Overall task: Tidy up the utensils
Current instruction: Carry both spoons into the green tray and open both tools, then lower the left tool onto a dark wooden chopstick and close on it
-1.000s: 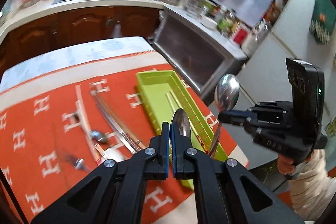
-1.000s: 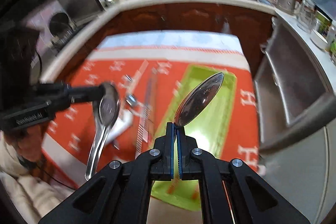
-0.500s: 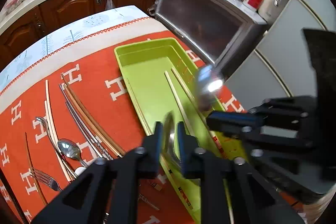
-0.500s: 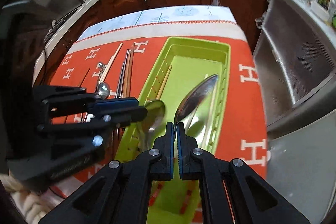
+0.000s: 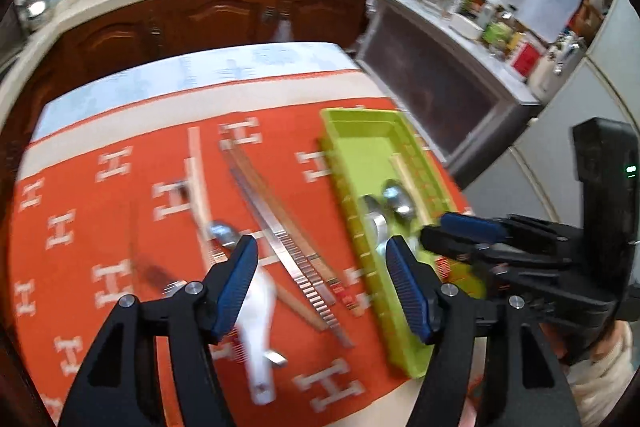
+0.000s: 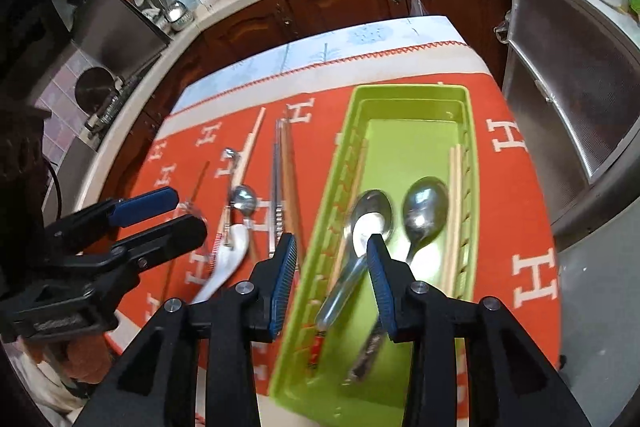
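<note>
1. Far left of the right wrist view: left claw [image 6: 160, 213] over the orange cloth [image 6: 516, 195], jaws apart, nothing between them. They have just been opening.
2. Still on the cloth, left of the tray: a thin dark-handled piece (blurred, can't tell what), a small metal spoon [image 6: 245, 201], a white ceramic spoon [image 6: 228, 259], one pale chopstick [image 6: 252, 143], then a metal and a brown pair of chopsticks [image 6: 284, 179] lying side by side.
3. Green tray [image 6: 408, 93] sits lengthwise on the cloth, right of that row, on the bench.
4. In the tray, left to right: a chopstick along the left wall, two large metal spoons [image 6: 370, 217] bowls up and side by side, pale chopsticks along the right wall.
5. Right claw [image 6: 332, 247] hangs over the tray's near end, jaws partly apart and just been opening; the left spoon's handle runs under the gap, pads clear of it.
6. Left wrist view: left claw [image 5: 318, 263] wide, over the chopsticks and the tray's left wall; right claw [image 5: 452, 233] at right, over the tray.
</note>
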### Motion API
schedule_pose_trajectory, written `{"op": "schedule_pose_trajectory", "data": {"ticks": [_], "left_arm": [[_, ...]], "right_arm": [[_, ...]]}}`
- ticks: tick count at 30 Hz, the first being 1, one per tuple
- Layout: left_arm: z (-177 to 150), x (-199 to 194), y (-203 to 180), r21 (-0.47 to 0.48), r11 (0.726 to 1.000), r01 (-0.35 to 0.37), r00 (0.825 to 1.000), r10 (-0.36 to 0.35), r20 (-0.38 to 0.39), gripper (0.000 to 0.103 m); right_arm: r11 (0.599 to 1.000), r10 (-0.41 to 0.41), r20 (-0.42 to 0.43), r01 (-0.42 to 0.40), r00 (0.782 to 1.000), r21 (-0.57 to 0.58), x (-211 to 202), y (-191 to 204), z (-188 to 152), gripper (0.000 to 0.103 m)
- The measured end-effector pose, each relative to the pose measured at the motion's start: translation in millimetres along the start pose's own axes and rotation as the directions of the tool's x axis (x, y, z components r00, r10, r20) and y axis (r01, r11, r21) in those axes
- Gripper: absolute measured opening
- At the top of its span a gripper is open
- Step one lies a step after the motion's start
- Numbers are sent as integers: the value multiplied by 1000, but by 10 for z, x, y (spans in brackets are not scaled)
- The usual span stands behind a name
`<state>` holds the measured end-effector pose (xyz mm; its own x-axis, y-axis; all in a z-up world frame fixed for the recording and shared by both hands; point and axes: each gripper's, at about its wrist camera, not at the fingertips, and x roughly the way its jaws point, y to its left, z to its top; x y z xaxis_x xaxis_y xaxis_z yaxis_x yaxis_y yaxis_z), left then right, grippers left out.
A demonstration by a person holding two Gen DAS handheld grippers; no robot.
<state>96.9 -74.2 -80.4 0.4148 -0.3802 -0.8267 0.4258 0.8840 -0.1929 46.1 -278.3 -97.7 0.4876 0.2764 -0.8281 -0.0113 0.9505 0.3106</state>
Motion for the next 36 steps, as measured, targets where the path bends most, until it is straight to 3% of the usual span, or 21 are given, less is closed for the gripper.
{"op": "schedule_pose_trajectory", "data": {"ticks": [14,31,36], "left_arm": [[-567,-308,430,-26,981,-193,981,193,-7,65],[-853,-334,1158,-173,945,-276,961,274,-38,65],[-910,-290,1340,-214,937,-275,962,269,-54,65]], "right_arm": [[1000,19,-11,-19,1000,-22,-136,575,-321,37],[988,20,-74,-31,997,-153,149,1264,-345,37],[986,13,-96,-29,995,-166,288,1382,-330,37]]}}
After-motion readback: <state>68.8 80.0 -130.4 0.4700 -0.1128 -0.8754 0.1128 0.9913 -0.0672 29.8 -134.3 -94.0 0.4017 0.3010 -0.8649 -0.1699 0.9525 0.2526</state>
